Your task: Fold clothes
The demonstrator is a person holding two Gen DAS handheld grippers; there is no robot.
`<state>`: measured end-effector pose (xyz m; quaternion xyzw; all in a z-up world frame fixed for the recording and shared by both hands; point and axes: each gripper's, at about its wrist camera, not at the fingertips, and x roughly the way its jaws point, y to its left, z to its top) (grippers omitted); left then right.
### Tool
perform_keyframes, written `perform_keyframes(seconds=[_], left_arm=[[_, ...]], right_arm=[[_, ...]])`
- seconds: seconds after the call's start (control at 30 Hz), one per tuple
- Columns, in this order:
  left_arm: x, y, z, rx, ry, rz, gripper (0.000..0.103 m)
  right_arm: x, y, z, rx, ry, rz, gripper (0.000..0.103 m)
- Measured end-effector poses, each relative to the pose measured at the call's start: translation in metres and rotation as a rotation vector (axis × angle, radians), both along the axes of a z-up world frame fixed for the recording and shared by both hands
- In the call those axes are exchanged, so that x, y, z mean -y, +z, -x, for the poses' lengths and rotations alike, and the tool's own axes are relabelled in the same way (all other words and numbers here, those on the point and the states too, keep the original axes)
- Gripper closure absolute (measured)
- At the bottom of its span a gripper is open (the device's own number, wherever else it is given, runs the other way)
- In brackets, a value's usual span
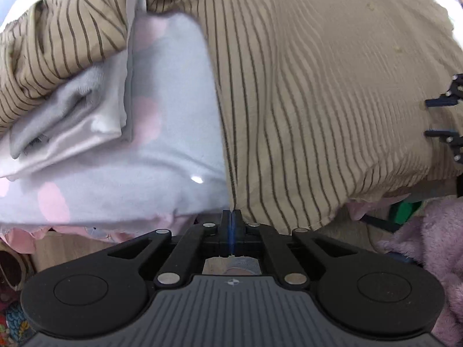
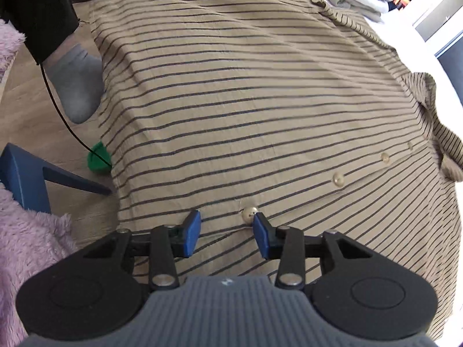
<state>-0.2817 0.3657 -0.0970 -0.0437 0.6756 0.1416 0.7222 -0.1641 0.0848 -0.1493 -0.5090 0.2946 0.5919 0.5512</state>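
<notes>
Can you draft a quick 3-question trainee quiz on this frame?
1. True or false: the left gripper is shut.
2. The right gripper hovers over which part of the shirt? A) collar B) button placket C) sleeve cuff
3. Fill in: beside the shirt in the left wrist view lies a pale blanket with ____ dots.

Key: 1 true; 2 B, a button sits just by its right finger; 3 pink.
</notes>
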Motion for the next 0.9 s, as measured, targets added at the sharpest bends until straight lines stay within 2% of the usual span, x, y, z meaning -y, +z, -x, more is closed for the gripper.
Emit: perform_keyframes(seconds=[0.03,0.1,0.17,0.37,0.53,0.7,0.83,0.9], left_arm=[[0.0,-0.01,0.001,-0.036,-0.024,-0.029,0.103],[-0.008,-0.029,0.005,-0.079,0.0,-0.013,0.103],[-0.012,-0.034,0.007,-0.069,0.018,0.017,0.103],[-0.011,-0.002,-0.009,0.069,-0.022,0.034,0.103],[-0.022,0.034,-0.043,0.214,-0.026,0.026,0.102],[-0.043,0.058,-0.091,0.321,-0.035,-0.015,0.089],[-0.059,0.062,-0.141,0.382,-0.029,-0.044,0.085],[-0.071,0.061,-0.162,0.391,-0.014,-0.062,0.079]], right_arm=[[0.0,-0.001,-0.003,-0.025,-0.008,0.017,0.06],[0.001,-0.003,-0.009,-0.067,-0.04,0.037,0.062],[0.002,-0.003,-0.015,-0.099,-0.068,0.048,0.062],[0.001,0.013,-0.016,-0.088,-0.066,0.002,0.062],[-0.009,0.033,-0.03,-0.066,-0.152,-0.084,0.061],[-0.014,0.043,-0.055,-0.037,-0.257,-0.132,0.06],[-0.018,0.048,-0.07,-0.009,-0.328,-0.164,0.06],[-0.019,0.051,-0.078,-0.006,-0.356,-0.179,0.06]])
